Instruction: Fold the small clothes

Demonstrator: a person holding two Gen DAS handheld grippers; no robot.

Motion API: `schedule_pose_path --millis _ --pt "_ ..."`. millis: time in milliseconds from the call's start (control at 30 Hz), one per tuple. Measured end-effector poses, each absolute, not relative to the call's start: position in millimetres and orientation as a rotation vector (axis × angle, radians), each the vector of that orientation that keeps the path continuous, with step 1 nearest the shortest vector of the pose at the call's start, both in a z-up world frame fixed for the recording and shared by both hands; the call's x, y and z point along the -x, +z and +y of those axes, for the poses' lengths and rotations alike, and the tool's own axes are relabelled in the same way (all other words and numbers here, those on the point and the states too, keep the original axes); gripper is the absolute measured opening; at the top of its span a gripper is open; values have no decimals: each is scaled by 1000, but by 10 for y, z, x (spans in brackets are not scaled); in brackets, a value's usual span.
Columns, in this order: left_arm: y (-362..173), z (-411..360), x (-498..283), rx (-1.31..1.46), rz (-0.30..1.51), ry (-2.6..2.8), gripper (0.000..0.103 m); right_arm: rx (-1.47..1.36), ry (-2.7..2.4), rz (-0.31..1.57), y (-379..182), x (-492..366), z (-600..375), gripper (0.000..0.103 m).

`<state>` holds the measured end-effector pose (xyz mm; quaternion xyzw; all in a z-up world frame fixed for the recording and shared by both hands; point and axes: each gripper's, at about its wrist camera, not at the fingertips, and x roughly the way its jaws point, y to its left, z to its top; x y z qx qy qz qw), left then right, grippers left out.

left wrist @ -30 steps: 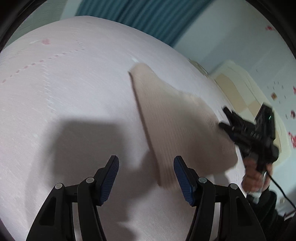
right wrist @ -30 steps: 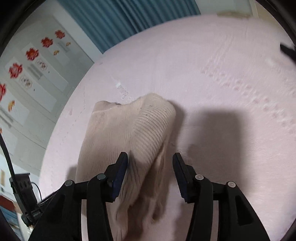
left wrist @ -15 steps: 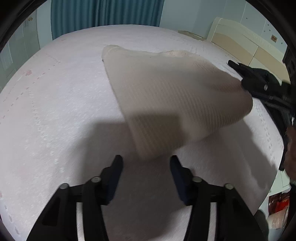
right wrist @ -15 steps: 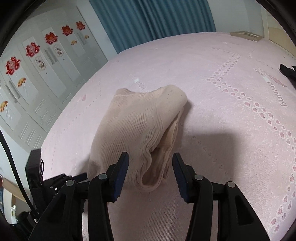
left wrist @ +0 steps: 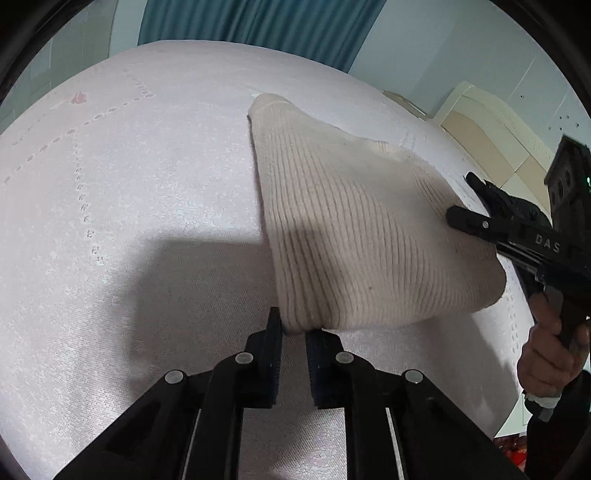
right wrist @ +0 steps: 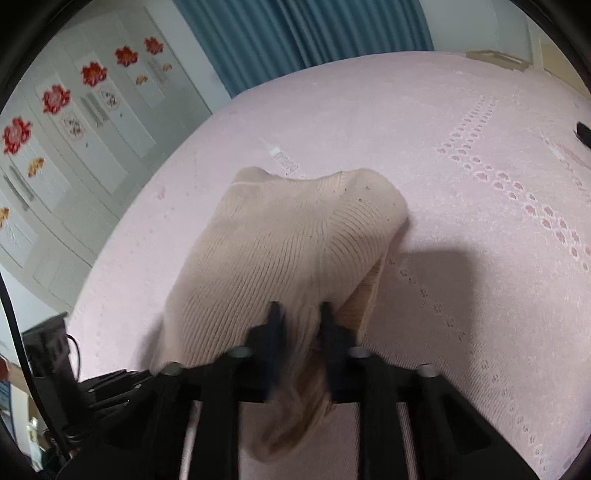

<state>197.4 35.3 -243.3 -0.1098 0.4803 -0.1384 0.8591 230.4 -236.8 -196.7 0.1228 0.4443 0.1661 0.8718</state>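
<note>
Beige ribbed knit garment [left wrist: 354, 236] lies on the pink bedspread [left wrist: 129, 206], bunched up, one corner pointing toward the far curtain [left wrist: 258, 22].

Left tool [left wrist: 294, 332]: jaws narrow and closing, near corner of the knit pinched between the pads. Rest of the cloth fans out ahead and to the right of it.

Right tool [right wrist: 300, 317]: jaws also narrow and closing, a fold of the same knit sits between the pads (frame is motion-blurred here, but the cloth clearly passes through the gap). A loose flap hangs below the fingers toward the camera; the bulk of the garment spreads ahead and to the left.

From the left wrist view the right tool [left wrist: 476, 218] comes in from the right edge, its tip on the opposite side of the garment, held by a hand [left wrist: 550, 354].

So both tools are on the knit, at opposite ends. Wardrobe doors with red flower stickers [right wrist: 55, 99] stand off to the left in the right wrist view; a headboard [left wrist: 491, 122] shows past the bed in the left one.
</note>
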Motion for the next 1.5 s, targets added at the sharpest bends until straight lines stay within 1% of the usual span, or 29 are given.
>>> schedule_pose_path --millis 100,167,333,467,567,700,767,800,833,867,933,967,1000,1067,1200,1233,1267,1300,1433,1500 --pt "-2462 369 -2008 248 1011 -296 12 -321 390 834 -1864 -2210 -2554 12" --pt "-2460 407 -1986 268 1010 -311 12 -363 389 819 -1899 -2185 -2659 12" --pt "-2439 509 -1903 273 1012 -326 12 -368 264 972 -2396 -2332 -2703 11" --pt "-2396 538 -1933 242 1010 -331 12 -428 263 934 -2339 -2299 -2777 11" --pt "-2399 561 -1910 252 1016 -334 12 -450 283 872 -2219 -2254 -2817 11" --pt "-2406 536 -1907 272 1032 -332 12 -371 262 968 -2350 -2332 -2678 12" --pt "-2392 558 -1877 273 1031 -329 12 -384 264 961 -2327 -2324 -2715 16" --pt "-2378 567 -1850 272 1023 -325 13 -398 274 950 -2281 -2317 -2739 19" --pt "-2362 595 -1811 263 1018 -317 16 -406 285 942 -2237 -2317 -2752 24" --pt "-2356 604 -1790 256 1017 -314 19 -402 283 933 -2193 -2324 -2758 25" --pt "-2336 665 -1713 244 1005 -295 37 -387 275 919 -2133 -2348 -2765 25" --pt "-2324 704 -1686 250 996 -290 41 -385 277 917 -2112 -2371 -2761 26" --pt "-2306 763 -1651 267 985 -293 45 -386 277 920 -2102 -2414 -2756 29" --pt "-2263 834 -1651 299 975 -296 46 -396 264 930 -2100 -2488 -2750 33" --pt "-2159 902 -1792 329 961 -297 49 -419 236 953 -2153 -2644 -2728 34" --pt "-2130 900 -1849 329 958 -298 49 -424 238 959 -2165 -2679 -2717 33" --pt "-2107 894 -1900 327 955 -297 49 -435 249 960 -2168 -2701 -2725 28" --pt "-2076 892 -1953 329 949 -298 49 -459 272 945 -2154 -2708 -2752 14" --pt "-2006 878 -2074 343 928 -310 49 -523 292 871 -2141 -2686 -2928 10" --pt "-2001 855 -2126 351 926 -313 49 -505 256 927 -2264 -2719 -2944 10"
